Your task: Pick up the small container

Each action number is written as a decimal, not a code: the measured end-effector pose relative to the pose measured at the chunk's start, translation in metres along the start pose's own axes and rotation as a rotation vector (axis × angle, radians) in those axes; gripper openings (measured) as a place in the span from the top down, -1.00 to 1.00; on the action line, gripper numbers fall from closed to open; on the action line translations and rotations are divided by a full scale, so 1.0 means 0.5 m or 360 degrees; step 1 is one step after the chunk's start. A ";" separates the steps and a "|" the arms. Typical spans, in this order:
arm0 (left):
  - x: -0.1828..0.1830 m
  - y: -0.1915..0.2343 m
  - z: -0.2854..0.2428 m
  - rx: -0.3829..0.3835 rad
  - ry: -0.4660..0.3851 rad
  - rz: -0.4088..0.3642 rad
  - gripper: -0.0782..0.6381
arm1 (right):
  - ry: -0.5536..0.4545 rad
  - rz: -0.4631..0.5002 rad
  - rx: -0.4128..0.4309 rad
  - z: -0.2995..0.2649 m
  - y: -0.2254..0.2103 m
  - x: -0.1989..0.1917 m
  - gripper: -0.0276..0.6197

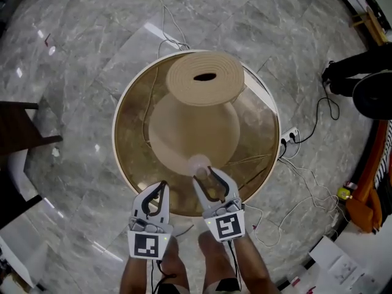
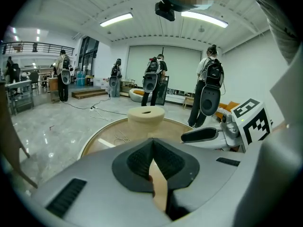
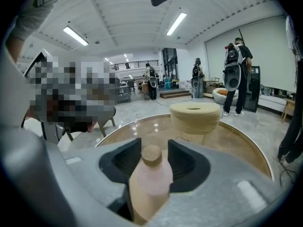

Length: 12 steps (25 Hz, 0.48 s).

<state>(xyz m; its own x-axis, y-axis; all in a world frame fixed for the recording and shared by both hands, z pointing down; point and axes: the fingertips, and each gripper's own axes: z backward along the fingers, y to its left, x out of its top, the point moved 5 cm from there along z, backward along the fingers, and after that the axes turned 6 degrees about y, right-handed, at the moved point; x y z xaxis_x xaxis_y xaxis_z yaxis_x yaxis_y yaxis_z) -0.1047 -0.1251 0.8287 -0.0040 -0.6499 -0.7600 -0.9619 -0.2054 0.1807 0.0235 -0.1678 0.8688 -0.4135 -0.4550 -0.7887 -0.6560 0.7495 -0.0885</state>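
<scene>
The small container (image 3: 150,178), a pale pink bottle with a round wooden cap, stands upright between the jaws of my right gripper (image 3: 155,150). The dark pads stand a little apart from the cap on both sides. From the head view the bottle (image 1: 199,163) sits on the round glass table (image 1: 122,109) near its front edge, at the spread tips of the right gripper (image 1: 210,175). My left gripper (image 1: 163,185) hangs just left of it over the table's front rim. Its jaws (image 2: 151,140) meet at the tips with nothing between them.
A tan pedestal with a ridged round top (image 1: 205,78) rises under the glass at the table's middle. Cables and a power strip (image 1: 289,135) lie on the marble floor to the right. A dark chair (image 1: 18,127) stands left. Several people stand in the hall behind.
</scene>
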 end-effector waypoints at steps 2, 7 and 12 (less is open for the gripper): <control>-0.008 0.007 -0.004 0.0000 0.0012 -0.0011 0.73 | 0.0016 0.0005 0.0009 -0.015 0.002 -0.009 0.37; -0.032 0.023 -0.017 -0.0006 0.0038 0.0013 0.73 | 0.0014 -0.0005 0.0020 -0.049 0.009 -0.026 0.37; -0.059 0.032 -0.035 -0.0025 0.0075 0.0015 0.73 | -0.0007 -0.0033 -0.0008 -0.070 0.010 -0.040 0.37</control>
<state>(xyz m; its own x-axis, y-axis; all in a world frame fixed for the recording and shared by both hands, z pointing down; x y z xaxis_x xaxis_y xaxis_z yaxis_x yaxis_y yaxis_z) -0.1150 -0.1219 0.8652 0.0000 -0.6858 -0.7278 -0.9574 -0.2102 0.1981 0.0063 -0.1719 0.9055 -0.3970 -0.4682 -0.7894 -0.6676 0.7376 -0.1018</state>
